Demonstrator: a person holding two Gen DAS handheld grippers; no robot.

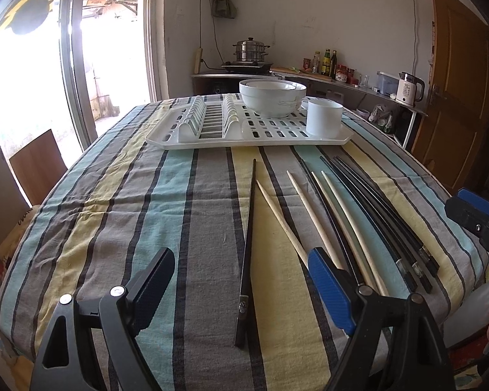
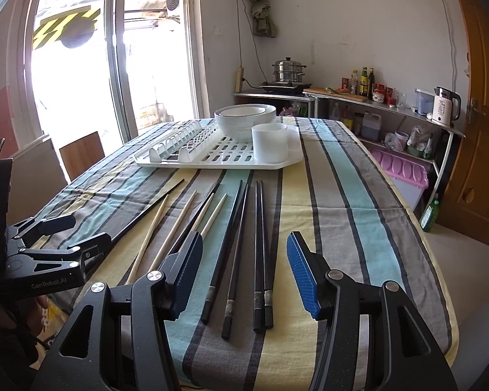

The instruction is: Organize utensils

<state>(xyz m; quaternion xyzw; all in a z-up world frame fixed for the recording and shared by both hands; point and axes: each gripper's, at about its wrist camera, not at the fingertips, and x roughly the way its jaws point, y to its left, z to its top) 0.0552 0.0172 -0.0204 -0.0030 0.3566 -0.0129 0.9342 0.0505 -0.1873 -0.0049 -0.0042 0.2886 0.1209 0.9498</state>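
Left gripper [image 1: 241, 285]: I had its jaws spread wide with nothing clamped; a single black chopstick [image 1: 247, 251] lay on the cloth between the pads, untouched.
Right gripper [image 2: 244, 275]: I held it wide open and empty too, above the handle ends of the black chopsticks [image 2: 259, 254].
Utensils: dark and pale wooden chopsticks [image 1: 309, 208] lay fanned out, unsorted, on the striped tablecloth [image 1: 120, 202], near my edge of the table.
Destination: I judged it to be the white cup [image 1: 323, 118] on the drying rack [image 1: 192, 141], well beyond the chopsticks, beside the stacked bowls [image 1: 270, 97].
Risk, grasp: closing flat on a thin stick could have rolled it or pinched cloth instead.
Risk, crowding: pale sticks touched dark ones, so I might have dragged a neighbour along.
Risk, arms: my two grippers worked close together and could have collided.
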